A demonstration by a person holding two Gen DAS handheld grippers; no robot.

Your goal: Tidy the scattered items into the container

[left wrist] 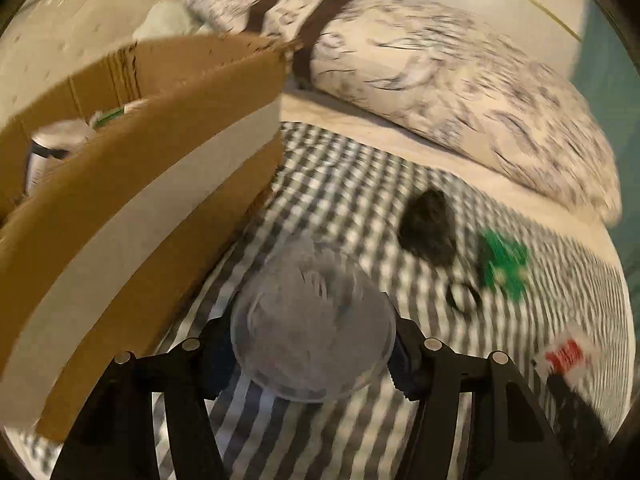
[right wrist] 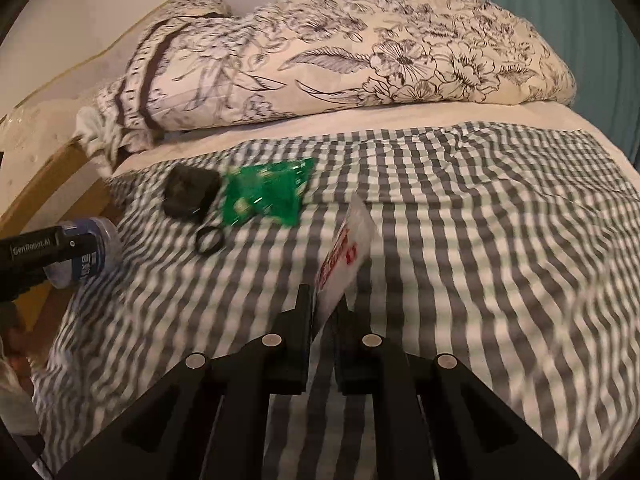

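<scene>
My left gripper is shut on a clear plastic bottle, whose round end faces the camera. It hangs just right of the cardboard box. The right wrist view shows the same bottle, with a blue label, at the far left. My right gripper is shut on a white packet with red print, lifted above the checked bed cover. On the cover lie a black pouch, a green packet and a small black ring.
A white can and something green lie inside the box. A floral pillow runs along the head of the bed, with a wall behind it. A teal surface stands at the far right.
</scene>
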